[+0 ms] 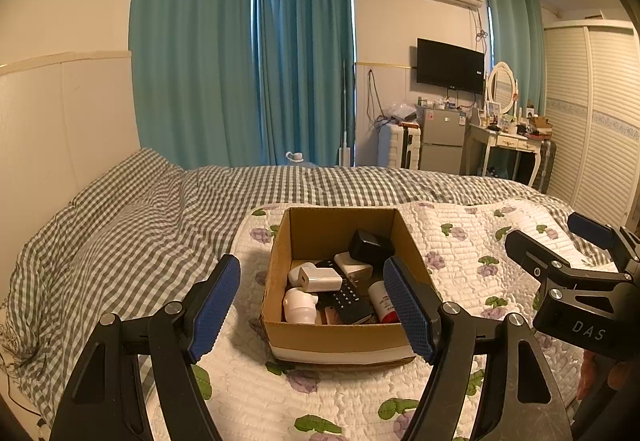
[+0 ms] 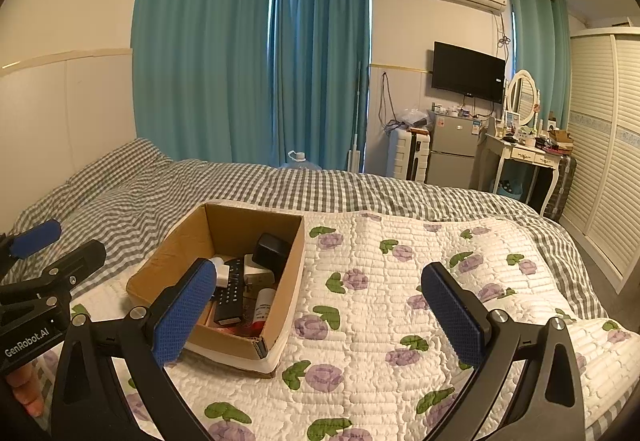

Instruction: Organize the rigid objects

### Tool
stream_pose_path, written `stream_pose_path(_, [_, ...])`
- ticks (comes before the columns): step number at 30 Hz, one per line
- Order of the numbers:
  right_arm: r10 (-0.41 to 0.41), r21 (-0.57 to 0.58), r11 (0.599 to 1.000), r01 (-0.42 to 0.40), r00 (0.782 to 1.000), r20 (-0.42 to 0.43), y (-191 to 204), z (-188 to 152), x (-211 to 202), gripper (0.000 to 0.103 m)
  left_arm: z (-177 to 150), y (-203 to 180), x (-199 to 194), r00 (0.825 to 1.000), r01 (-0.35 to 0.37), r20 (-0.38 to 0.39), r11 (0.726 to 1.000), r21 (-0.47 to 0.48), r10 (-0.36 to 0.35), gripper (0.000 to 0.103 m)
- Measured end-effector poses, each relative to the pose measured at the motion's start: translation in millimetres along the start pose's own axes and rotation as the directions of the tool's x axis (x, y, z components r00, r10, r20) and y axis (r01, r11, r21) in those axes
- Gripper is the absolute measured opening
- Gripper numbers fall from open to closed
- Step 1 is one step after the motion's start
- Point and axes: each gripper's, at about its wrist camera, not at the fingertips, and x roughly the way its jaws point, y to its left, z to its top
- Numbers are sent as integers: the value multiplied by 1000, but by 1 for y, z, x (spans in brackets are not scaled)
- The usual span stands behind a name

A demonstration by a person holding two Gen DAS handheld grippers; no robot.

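Observation:
An open cardboard box (image 1: pixel 280 257) (image 2: pixel 168 261) sits on a white quilt with purple flowers. It holds a black adapter (image 1: pixel 370 247) (image 2: pixel 272 250), white chargers (image 1: pixel 320 278), a black remote (image 1: pixel 347 299) (image 2: pixel 230 291), a white round camera (image 1: pixel 298 305) and a white-and-red tube (image 1: pixel 382 301) (image 2: pixel 264 305). My left gripper (image 1: pixel 316 305) is open and empty, held just in front of the box. My right gripper (image 2: pixel 320 305) is open and empty, to the right of the box over the quilt.
The floral quilt (image 2: pixel 400 281) lies on a grey checked bedspread (image 1: pixel 120 233). The headboard wall is at the left. A fridge (image 1: pixel 442 139), dressing table (image 1: pixel 508 141) and wardrobe (image 2: pixel 608 161) stand beyond the bed.

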Motion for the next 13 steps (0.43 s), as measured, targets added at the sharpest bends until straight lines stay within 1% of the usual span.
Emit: stream_pose_path(13, [1, 3, 1000, -1, 1000, -12, 2, -1, 2, 103, -9, 3, -1, 1000, 7, -4, 1000, 6, -7, 78])
